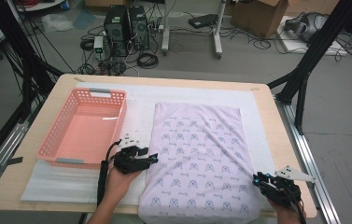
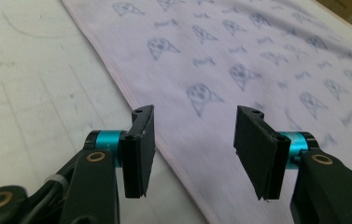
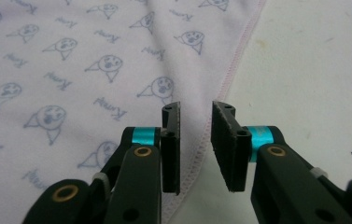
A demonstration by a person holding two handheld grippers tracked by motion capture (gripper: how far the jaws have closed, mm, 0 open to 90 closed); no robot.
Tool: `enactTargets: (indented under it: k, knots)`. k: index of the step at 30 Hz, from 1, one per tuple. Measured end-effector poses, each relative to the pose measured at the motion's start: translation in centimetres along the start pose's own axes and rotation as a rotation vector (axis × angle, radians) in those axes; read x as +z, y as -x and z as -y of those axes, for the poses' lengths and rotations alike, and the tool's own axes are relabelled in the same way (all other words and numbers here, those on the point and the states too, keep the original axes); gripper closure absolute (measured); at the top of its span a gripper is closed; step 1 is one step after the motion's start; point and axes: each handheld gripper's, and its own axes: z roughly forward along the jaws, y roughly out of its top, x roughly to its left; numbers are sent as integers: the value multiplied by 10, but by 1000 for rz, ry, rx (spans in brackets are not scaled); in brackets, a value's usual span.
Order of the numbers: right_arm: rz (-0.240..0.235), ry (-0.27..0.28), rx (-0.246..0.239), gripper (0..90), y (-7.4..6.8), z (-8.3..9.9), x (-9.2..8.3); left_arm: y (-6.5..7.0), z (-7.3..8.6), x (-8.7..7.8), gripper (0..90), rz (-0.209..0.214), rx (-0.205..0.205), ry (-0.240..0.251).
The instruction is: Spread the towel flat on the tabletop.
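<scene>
Left claw (image 2: 190,140) gapes empty over the cloth's (image 1: 197,154) hem; up close, right claw (image 3: 196,140) straddles its stitched edge, narrowly parted, gripping nothing.

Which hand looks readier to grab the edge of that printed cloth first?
Probably the right. The right tongs stand narrow, straddling the cloth's stitched edge. The left tongs gape wider over their edge.

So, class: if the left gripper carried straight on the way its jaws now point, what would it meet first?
Most likely the printed cloth. The left gripper has open jaws straddling the cloth's hemmed edge, with the fabric stretching ahead between them. How high the pads sit above the white mat is hard to judge.
</scene>
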Motion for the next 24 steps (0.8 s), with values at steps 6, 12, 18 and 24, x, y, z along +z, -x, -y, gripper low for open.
enactTargets:
  k: [6,12,18,24]
  knots:
    - [3,2,4,725,0,-1,5,-10,-10,24,493,-88,-14,-53]
    - [5,16,8,716,0,-1,6,-1,-10,27,648,-204,58,-59]
    - [-3,26,21,726,2,-2,9,-1,-10,25,881,-249,97,-65]
    - [-8,34,70,688,18,-9,19,-13,-10,18,808,-263,40,-50]
